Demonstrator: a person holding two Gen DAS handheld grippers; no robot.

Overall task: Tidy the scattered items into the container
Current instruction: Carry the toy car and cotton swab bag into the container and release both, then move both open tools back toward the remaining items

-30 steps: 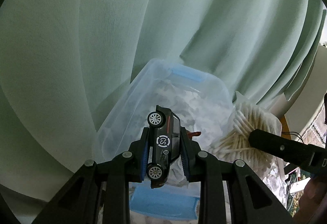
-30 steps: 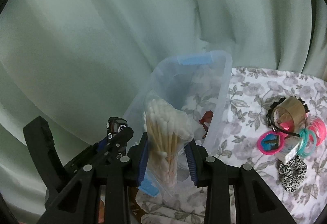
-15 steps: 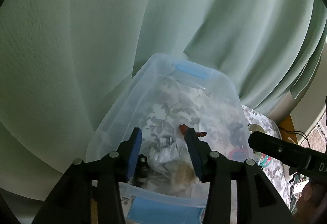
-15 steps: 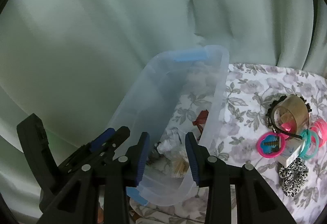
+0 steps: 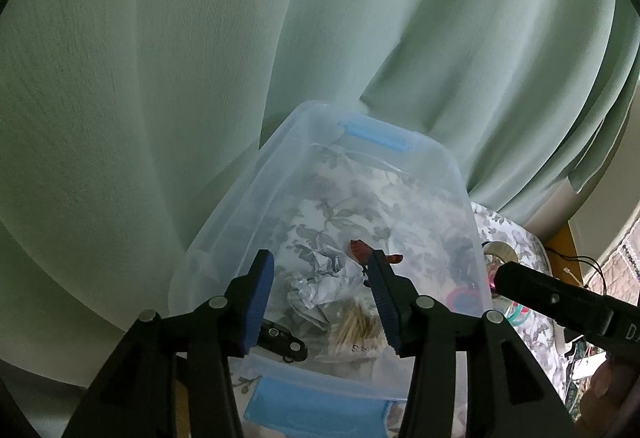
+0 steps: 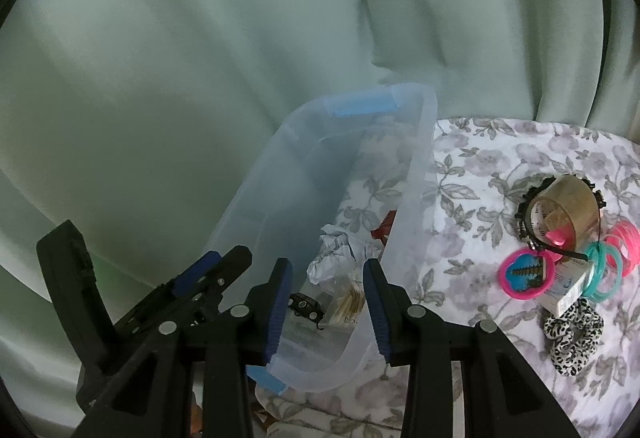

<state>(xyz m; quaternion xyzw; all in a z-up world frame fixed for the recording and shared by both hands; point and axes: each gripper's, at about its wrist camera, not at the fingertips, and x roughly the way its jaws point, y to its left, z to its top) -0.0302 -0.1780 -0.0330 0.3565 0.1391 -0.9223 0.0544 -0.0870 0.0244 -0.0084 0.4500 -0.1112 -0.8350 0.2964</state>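
The left gripper [image 5: 322,290] and right gripper [image 6: 326,300] both hang spread and empty over the clear container [image 6: 416,174], which already holds a toy car [image 6: 306,305], crumpled paper [image 6: 334,252] and a cotton-swab bag [image 6: 347,305]. To the right, a tape roll [image 6: 562,206], pink and teal rings [image 6: 612,258] and a spotted scrunchie [image 6: 572,334] are left (a good cluster, I judge) on the floral-clothed table [image 6: 480,158], with a green curtain [image 6: 240,38] behind.
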